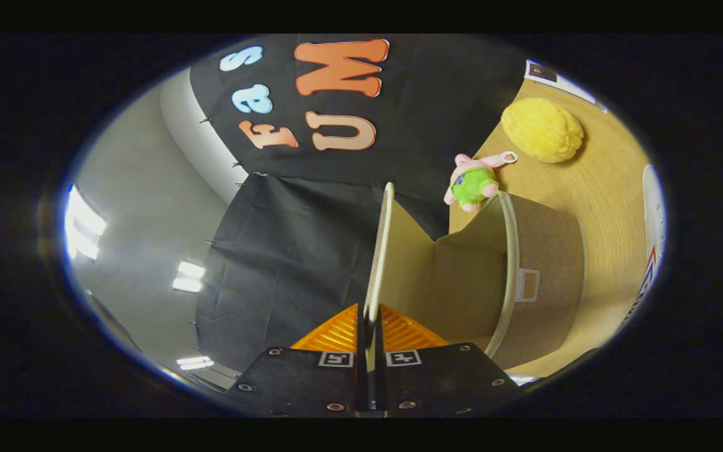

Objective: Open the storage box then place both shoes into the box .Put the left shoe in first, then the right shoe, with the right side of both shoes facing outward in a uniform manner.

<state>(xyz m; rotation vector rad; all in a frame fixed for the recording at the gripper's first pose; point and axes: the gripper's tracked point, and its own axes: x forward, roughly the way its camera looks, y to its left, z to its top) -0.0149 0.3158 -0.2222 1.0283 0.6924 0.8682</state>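
- The gripper (371, 323) is clenched on the thin cream lid (381, 251) of the brown fabric storage box (546, 263), one finger pressing each face.
- The lid runs edge-on toward 12 o'clock from the fingers; the open box body lies at about 2 o'clock.
- Beyond the box on the wooden table (606, 188): a small pink-and-green plush toy (473, 182), and a fuzzy yellow round object (542, 130) at 1 o'clock.
- A white shoe's (652, 213) edge sits at 3 o'clock.
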